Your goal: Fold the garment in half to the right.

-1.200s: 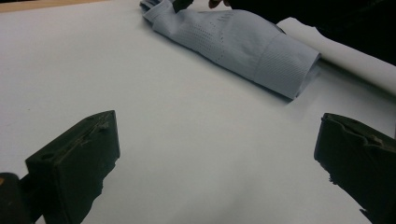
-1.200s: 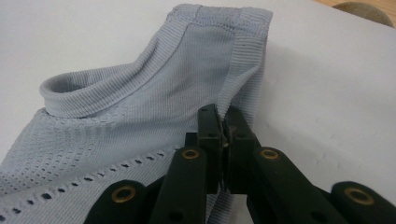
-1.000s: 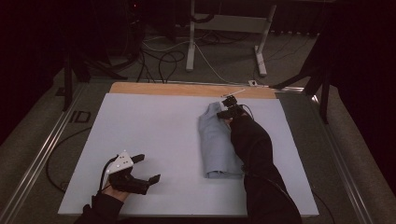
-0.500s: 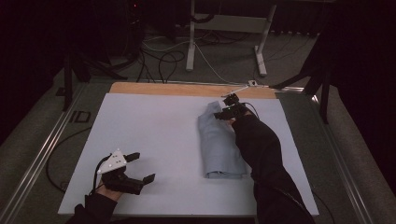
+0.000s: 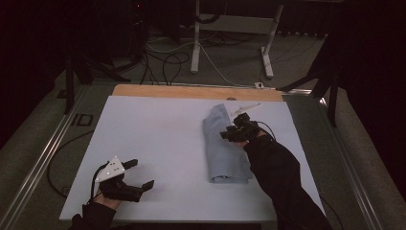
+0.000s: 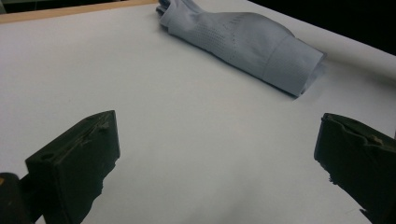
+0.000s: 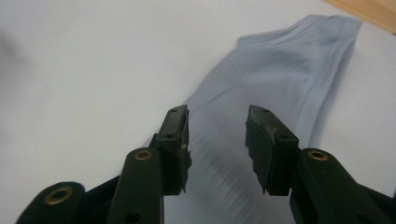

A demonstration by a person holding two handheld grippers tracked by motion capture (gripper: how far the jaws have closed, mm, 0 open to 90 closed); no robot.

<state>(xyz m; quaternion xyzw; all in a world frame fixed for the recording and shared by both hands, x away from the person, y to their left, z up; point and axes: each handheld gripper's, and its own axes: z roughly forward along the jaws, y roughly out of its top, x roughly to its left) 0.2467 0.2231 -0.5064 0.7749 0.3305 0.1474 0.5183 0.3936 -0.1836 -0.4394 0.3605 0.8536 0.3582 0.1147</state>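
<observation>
The pale blue folded cloth [image 5: 224, 148] lies on the right half of the white worktop [image 5: 158, 139], a long narrow bundle running from near the far edge, where a strip of bare wood [image 5: 191, 92] shows, back toward the person's side; its near end is a neat rounded fold and its far end looks looser and slightly splayed. The right gripper [image 5: 231, 133] hangs just above the cloth's right edge, about midway along it; its jaws have just been closing a little, yet in the right gripper view they stand partly apart with nothing between them, the fabric lying below. The left gripper [image 5: 141, 173] sits well apart, near the worktop's near left corner, its jaws spread wide and empty, pointed across the bare surface at the cloth. The step in hand looks like folding or tidying the cloth, between one grasp and the next. The next move probably calls for lowering the right gripper onto an edge of the cloth and pinching only the layer meant to move, with the left perhaps coming across to steady the bundle.
</observation>
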